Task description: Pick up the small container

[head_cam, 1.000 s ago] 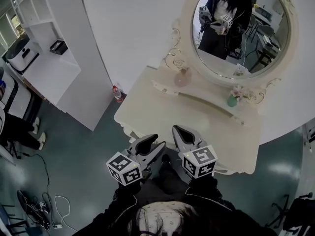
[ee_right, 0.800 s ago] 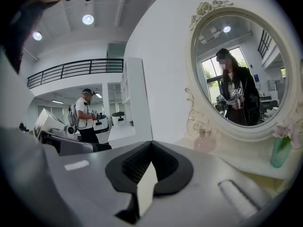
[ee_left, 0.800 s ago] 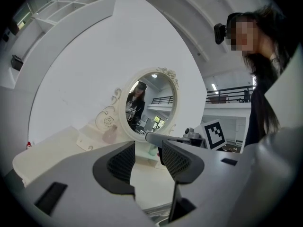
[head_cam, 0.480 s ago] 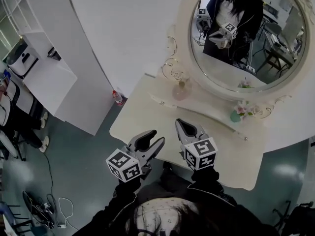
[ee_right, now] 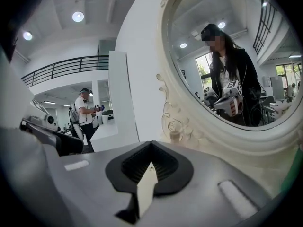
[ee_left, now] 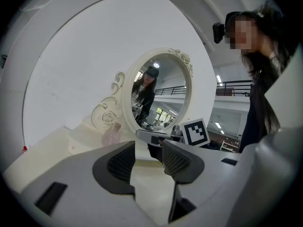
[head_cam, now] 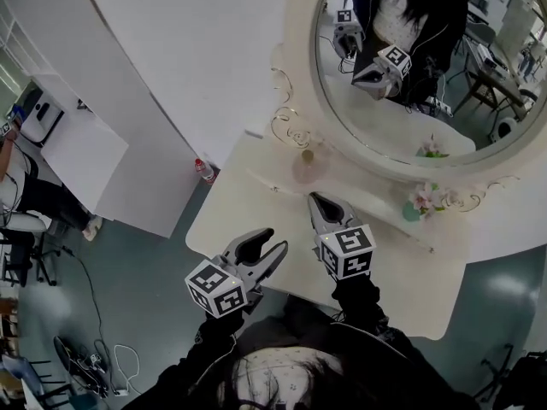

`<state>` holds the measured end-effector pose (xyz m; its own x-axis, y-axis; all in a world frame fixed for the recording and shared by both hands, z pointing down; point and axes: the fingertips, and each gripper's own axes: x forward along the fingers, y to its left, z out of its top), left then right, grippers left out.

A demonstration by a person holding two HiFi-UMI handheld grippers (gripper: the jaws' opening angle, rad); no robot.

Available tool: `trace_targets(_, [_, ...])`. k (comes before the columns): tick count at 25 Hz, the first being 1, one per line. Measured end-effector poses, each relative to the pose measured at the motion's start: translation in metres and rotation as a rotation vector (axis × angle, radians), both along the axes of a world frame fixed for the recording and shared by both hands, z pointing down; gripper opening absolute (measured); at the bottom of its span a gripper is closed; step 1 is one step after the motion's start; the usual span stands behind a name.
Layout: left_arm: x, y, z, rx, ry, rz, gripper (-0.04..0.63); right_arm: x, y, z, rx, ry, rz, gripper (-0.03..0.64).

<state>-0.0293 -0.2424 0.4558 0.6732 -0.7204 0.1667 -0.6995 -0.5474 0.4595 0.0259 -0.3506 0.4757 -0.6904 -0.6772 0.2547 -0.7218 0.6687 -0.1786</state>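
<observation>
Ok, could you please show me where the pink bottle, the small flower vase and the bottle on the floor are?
pink bottle [head_cam: 305, 168]: head view, on its round body.
flower vase [head_cam: 412, 213]: head view, on its green body.
floor bottle [head_cam: 203, 170]: head view, on its middle.

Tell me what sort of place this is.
Probably a mock bedroom corner inside a large hall: a cream dressing table with an oval mirror, loose cables on the floor, a railed upper gallery.

We see soft, even indoor light — round ceiling lamps [ee_right: 78, 16] glow in the right gripper view. Both gripper views bulge strongly and fall to black at the corners — shadows on the table [head_cam: 248, 212] are faint.
</observation>
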Motion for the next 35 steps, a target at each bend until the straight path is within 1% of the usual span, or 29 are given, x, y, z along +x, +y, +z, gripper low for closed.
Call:
trace_targets(8, [0.011, -0.023, 0.011, -0.029, -0.026, 0.008, 0.176, 0.003, -0.044, 0.017, 0.004, 0.037, 0.009, 0.009])
trace_targets(13, [0.011, -0.028, 0.012, -0.033, -0.028, 0.003, 0.176, -0.002, -0.055, 0.026, -0.003, 0.051, -0.012, 0.011])
trace_targets(14, [0.010, -0.029, 0.013, -0.035, -0.030, 0.005, 0.176, -0.003, -0.058, 0.028, -0.005, 0.056, -0.014, 0.028])
trace_targets(18, [0.005, -0.035, 0.013, -0.037, -0.025, 0.004, 0.177, -0.008, -0.065, 0.033, -0.007, 0.076, -0.013, 0.029])
trace_targets(19, [0.004, -0.036, 0.013, -0.037, -0.024, 0.006, 0.176, -0.009, -0.066, 0.034, -0.009, 0.081, -0.012, 0.039])
trace_targets(30, [-0.009, -0.056, 0.005, -0.031, -0.019, 0.119, 0.176, -0.014, -0.087, 0.043, -0.046, 0.121, 0.062, 0.082])
trace_targets(34, [-0.018, -0.061, 0.005, -0.034, -0.014, 0.152, 0.176, -0.018, -0.096, 0.049, -0.060, 0.151, 0.097, 0.132])
trace_targets(35, [-0.021, -0.062, 0.005, -0.035, -0.011, 0.157, 0.176, -0.018, -0.098, 0.051, -0.061, 0.157, 0.108, 0.135])
